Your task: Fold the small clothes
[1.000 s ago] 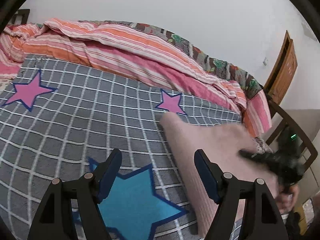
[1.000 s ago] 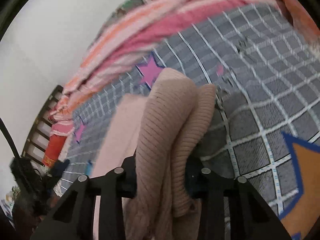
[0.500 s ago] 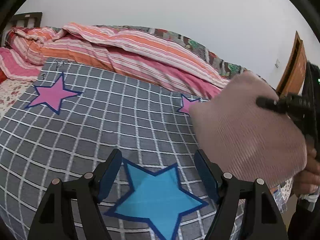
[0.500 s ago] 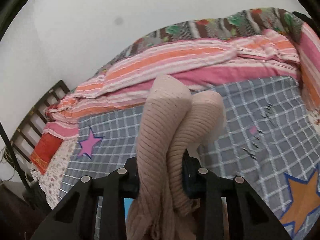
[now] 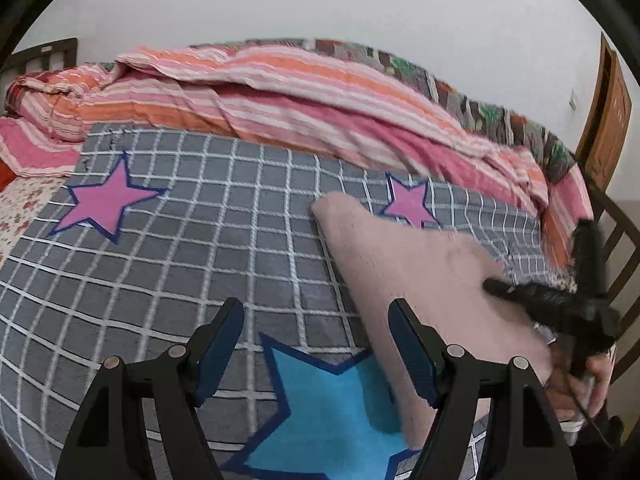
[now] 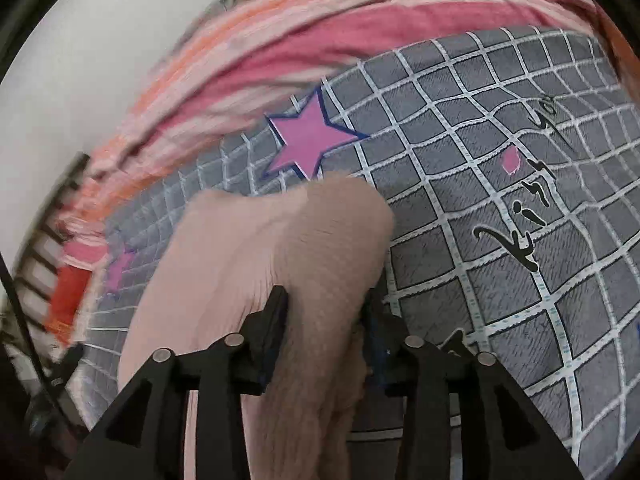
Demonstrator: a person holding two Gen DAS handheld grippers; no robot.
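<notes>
A pale pink knitted garment (image 5: 408,264) lies stretched over the right part of the grey checked blanket (image 5: 200,240). In the right wrist view the garment (image 6: 256,248) is bunched between the jaws. My right gripper (image 6: 324,312) is shut on a thick fold of it; it also shows in the left wrist view (image 5: 496,286), on the garment's right edge. My left gripper (image 5: 316,336) is open and empty, low over the blanket, with its right finger beside the garment's near left edge.
A striped pink and orange quilt (image 5: 280,92) is heaped along the far side of the bed. A wooden bed rail (image 5: 616,248) and a wooden door (image 5: 608,112) stand at the right. Coloured stars (image 5: 332,412) mark the blanket.
The right gripper has swung the garment from up in the air back down onto the blanket, still shut on it. The left gripper stayed open and shifted slightly.
</notes>
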